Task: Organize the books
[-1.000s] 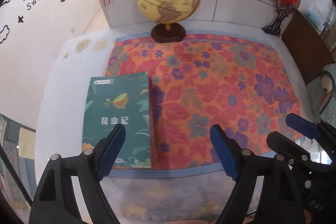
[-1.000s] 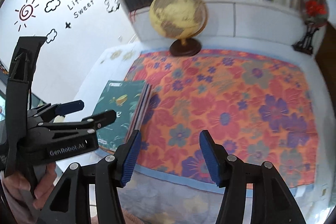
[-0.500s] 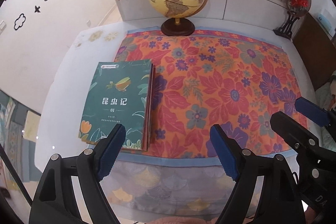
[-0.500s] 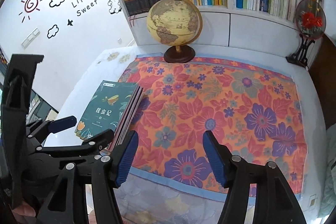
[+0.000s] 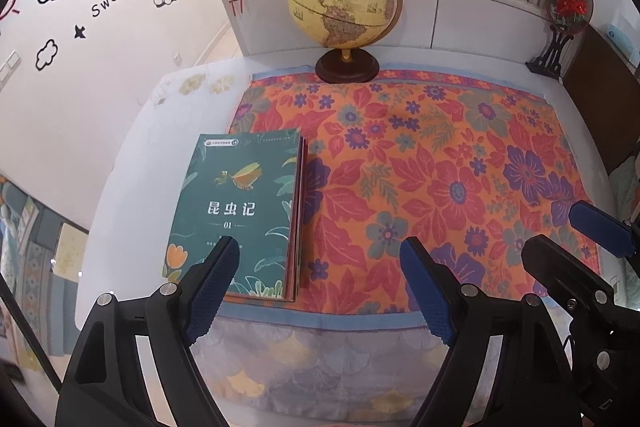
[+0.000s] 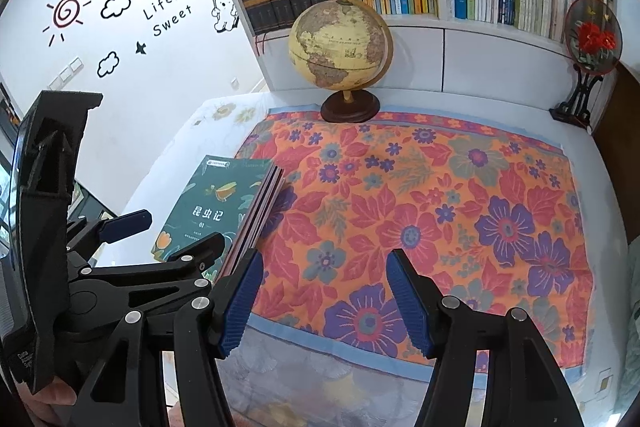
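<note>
A small stack of thin books topped by a dark green paperback with a bird on its cover (image 5: 240, 211) lay flat at the 9 o'clock edge of the orange floral cloth (image 5: 440, 167) on the white table (image 5: 132, 155). The left gripper (image 5: 320, 291) hung just above the stack's near end, its blue-padded fingers (image 5: 210, 291) spread wide, gripping nothing. The right gripper (image 6: 324, 301), toward 3 o'clock of the stack, stood partly spread and empty over the cloth. An antique-style tan globe on a dark round wooden base (image 5: 346, 11) stood at 12 o'clock.
</note>
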Demonstrator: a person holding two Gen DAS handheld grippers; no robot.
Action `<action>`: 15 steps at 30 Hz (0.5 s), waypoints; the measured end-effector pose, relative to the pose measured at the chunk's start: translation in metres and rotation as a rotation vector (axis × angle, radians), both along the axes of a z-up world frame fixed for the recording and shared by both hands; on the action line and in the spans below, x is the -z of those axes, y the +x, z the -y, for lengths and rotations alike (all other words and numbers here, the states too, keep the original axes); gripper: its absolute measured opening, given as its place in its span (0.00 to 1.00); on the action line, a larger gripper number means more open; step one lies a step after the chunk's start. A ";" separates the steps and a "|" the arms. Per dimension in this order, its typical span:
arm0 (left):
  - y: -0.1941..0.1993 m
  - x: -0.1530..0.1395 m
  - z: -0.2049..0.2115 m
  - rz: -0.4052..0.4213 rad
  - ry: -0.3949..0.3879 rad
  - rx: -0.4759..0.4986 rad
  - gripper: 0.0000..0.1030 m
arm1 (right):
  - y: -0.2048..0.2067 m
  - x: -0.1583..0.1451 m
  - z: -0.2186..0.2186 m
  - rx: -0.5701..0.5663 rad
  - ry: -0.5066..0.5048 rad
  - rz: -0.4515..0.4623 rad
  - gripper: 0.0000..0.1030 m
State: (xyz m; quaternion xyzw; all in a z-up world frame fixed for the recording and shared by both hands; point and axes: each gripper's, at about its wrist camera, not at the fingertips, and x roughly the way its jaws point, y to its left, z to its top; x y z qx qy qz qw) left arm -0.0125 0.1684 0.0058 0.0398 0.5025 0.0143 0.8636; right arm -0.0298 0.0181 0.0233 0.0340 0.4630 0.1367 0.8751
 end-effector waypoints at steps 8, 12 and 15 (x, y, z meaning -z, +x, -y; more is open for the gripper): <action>0.005 0.002 -0.003 -0.002 -0.016 0.003 0.79 | 0.000 0.000 0.003 0.026 0.002 0.002 0.60; 0.005 0.003 -0.003 -0.001 -0.015 0.002 0.79 | 0.001 0.001 0.003 0.031 0.003 -0.002 0.60; 0.004 0.002 -0.002 -0.001 -0.014 0.000 0.79 | 0.001 0.001 0.002 0.030 0.002 -0.001 0.60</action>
